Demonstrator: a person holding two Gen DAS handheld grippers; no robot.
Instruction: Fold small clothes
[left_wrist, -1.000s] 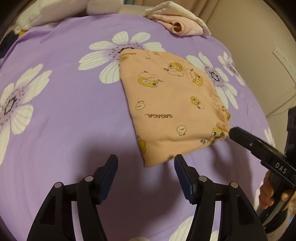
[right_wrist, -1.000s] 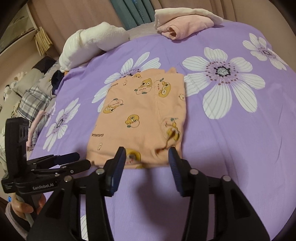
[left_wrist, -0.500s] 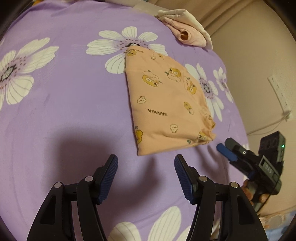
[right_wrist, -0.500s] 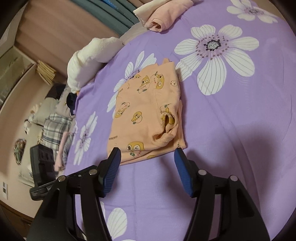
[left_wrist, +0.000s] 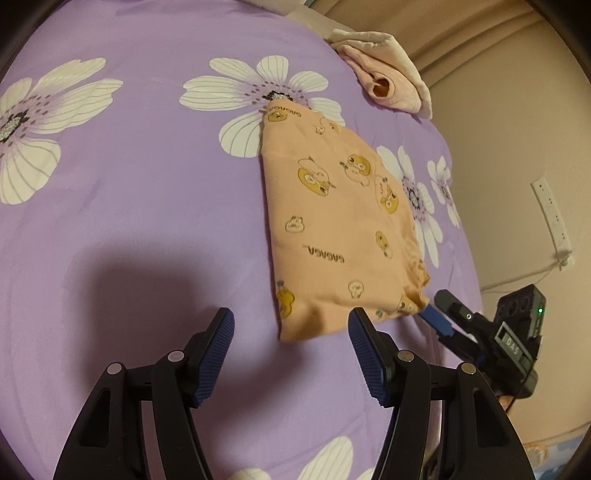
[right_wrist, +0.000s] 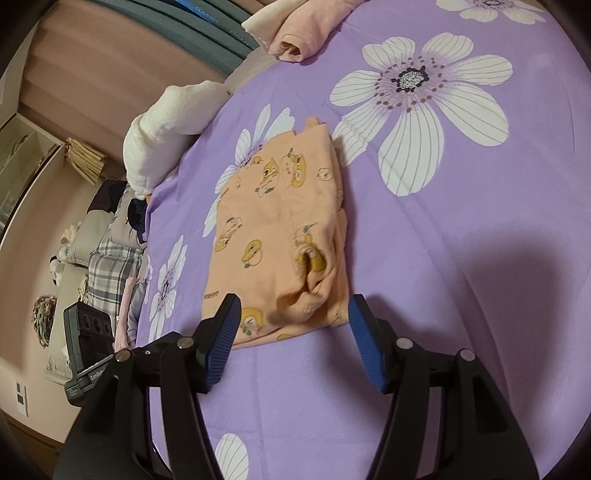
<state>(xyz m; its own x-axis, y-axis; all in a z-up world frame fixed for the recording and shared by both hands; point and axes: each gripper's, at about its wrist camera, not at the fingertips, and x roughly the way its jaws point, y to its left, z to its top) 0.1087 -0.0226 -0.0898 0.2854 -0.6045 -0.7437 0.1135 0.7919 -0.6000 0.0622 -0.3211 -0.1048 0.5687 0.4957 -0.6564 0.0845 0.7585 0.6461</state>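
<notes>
While the folded peach cotton garment with yellow cartoon prints (left_wrist: 340, 229) lies flat on the purple flower-print bedsheet (left_wrist: 147, 206) | left claw (left_wrist: 291, 347) wide, empty | right claw (right_wrist: 293, 332) has just been opening, wide, empty | risk: claws catching only the top layer unfold it | hidden: underside layers.

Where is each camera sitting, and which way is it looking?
Left wrist: sits on the left gripper, looks down at the orange garment on the purple bedspread; its open fingers show, and the right gripper at the right.
Right wrist: sits on the right gripper, looks at the garment's near edge; its open fingers show.
Both show: garment, bedspread, pink folded clothes.
</notes>
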